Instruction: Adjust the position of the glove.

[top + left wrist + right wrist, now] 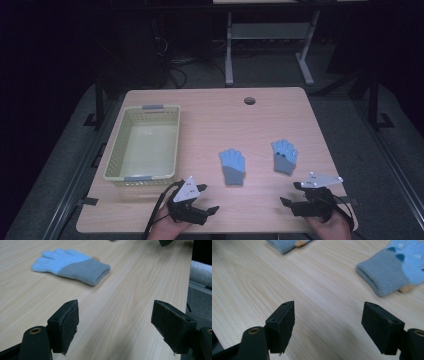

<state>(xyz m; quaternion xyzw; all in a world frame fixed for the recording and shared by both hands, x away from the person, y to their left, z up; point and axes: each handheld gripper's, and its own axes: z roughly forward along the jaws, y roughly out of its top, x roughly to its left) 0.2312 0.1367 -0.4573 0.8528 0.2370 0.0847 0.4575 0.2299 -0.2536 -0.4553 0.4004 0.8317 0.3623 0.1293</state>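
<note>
**Two gloves wait, both claws empty**

The left claw [212, 199] and right claw [291, 193] rest near the surface [210, 112] edge, jaws spread wide. One glove [232, 167] lies mid-surface, the other glove [284, 156] beside it, the basket [113, 165] empty. Soft knit could bunch or slip from a shallow pinch.

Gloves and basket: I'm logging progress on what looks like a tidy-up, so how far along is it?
Nothing looks done: the basket holds nothing, and both gloves lie flat on the table, the left glove and the right glove. Nothing is in hand: the left hand-held gripper and right hand-held gripper are open near the front edge. If the basket is the goal, both gloves remain.
</note>
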